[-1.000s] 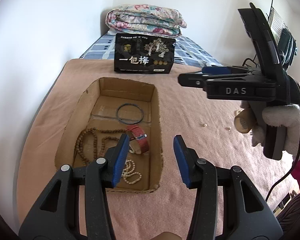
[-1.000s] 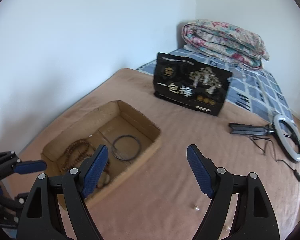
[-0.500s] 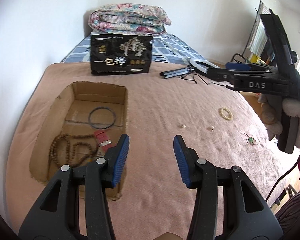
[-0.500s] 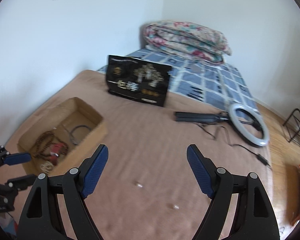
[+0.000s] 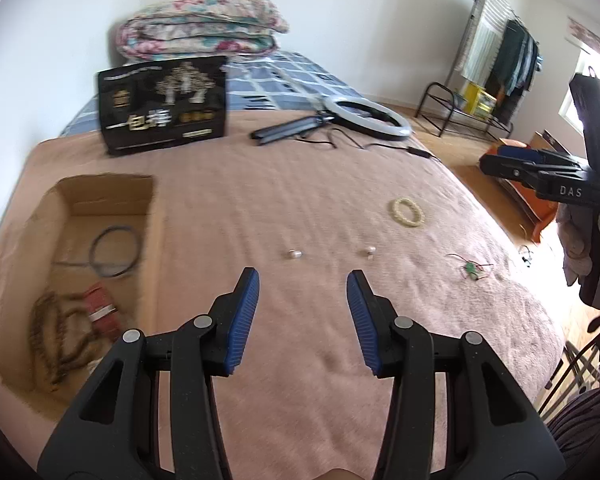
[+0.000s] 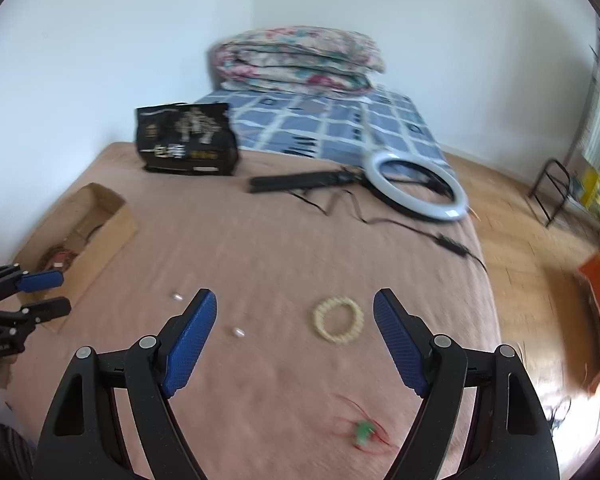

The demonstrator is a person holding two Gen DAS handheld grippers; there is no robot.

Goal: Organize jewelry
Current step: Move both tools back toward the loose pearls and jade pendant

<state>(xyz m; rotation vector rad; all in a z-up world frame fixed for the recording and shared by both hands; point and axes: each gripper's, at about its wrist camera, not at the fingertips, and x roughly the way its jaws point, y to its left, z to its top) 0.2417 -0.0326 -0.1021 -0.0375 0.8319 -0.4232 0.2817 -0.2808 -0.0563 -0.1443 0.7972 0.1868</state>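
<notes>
1. I see the cream bead bracelet [image 6: 338, 321] lying flat on the pink blanket [image 6: 284, 240], just ahead of my right gripper [image 6: 295, 340] and between its two pads, nearer the right one; nothing touches it.
2. Two small pale beads [image 6: 239, 332] sit apart on the blanket: one just inside my right gripper's left pad, the other beyond that pad's tip on its outer side.
3. A green charm on red cord [image 6: 363, 431] lies beneath the right gripper, close to its right arm; it is blurred.
4. My right gripper's jaws stand wide apart with nothing between the pads.
5. My left gripper [image 5: 303, 314] has its jaws partly apart and grips nothing; the two beads lie just beyond its tips.
6. Off the left jaw's outer side sits the cardboard box [image 5: 40, 216], holding a dark ring [image 5: 115, 252], brown prayer beads [image 5: 56, 332] and a red strap [image 5: 100, 308].
7. Far ahead of both jaws stand a black bag [image 5: 164, 108], a ring light [image 6: 416, 188] and a folded quilt [image 5: 200, 28].
</notes>
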